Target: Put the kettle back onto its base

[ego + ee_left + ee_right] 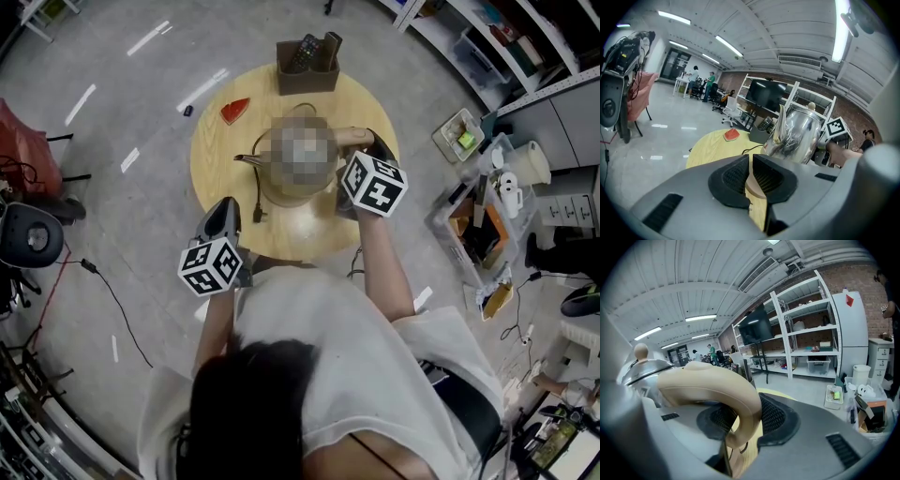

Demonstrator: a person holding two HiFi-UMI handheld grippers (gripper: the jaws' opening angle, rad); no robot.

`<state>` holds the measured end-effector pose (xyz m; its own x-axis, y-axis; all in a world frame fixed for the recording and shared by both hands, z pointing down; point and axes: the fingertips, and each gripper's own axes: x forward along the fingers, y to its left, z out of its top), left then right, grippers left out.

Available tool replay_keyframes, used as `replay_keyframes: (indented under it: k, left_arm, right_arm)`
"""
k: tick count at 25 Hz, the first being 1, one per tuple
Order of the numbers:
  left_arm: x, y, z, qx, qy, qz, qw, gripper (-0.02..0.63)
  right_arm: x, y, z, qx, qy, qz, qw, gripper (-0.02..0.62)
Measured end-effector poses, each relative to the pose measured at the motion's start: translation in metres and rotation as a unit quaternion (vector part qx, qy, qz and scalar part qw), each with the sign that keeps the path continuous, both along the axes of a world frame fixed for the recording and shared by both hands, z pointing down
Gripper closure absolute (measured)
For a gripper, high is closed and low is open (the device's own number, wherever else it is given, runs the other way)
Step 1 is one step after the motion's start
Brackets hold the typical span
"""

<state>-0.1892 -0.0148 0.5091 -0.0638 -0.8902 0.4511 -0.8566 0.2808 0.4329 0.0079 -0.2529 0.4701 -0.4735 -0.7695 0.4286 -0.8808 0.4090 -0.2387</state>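
Head view first: the kettle (277, 190) sits mid-worktop (216, 150), its top impossible to make out here, with only the spout and beige handle (352, 138) clear. The right gripper (361, 155) is at that handle. The pale round base (305, 220) peeks out on the person's side of the kettle, and whether the two touch cannot be told from above. The left gripper (223, 211) hovers near the worktop's edge, beside a black cord (258, 202). A box of remotes (307, 75) stands at the far rim, with a red wedge (234, 110) to its left.

Over to the left gripper view: the left gripper (750, 173) has its jaws all but together, with nothing between them. Only a sliver of the base (754, 194) shows through the gap. The gripper's body hides the bottom of the shiny kettle (799, 136) just beyond. The red wedge (731, 135) and the cord (752, 149) lie on the worktop (712, 145). Far behind are small, indistinct people.

Now the right gripper view, which settles the grip: the right gripper (743, 420) has its jaws clamped on the handle (712, 380). The kettle (647, 369) is cut off at the left, showing only its lid and knob. The base cannot be picked out here. Shelving (811, 329) and a dark screen (757, 329) fill the background.
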Motion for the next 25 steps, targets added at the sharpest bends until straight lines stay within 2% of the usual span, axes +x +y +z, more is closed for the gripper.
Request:
replay_keyframes:
  k: [25]
  left_arm:
    - [-0.006, 0.009, 0.007, -0.008, 0.003, -0.017, 0.9998, 0.561]
  right_arm:
    - [-0.015, 0.003, 0.012, -0.006, 0.006, -0.02, 1.0, 0.454]
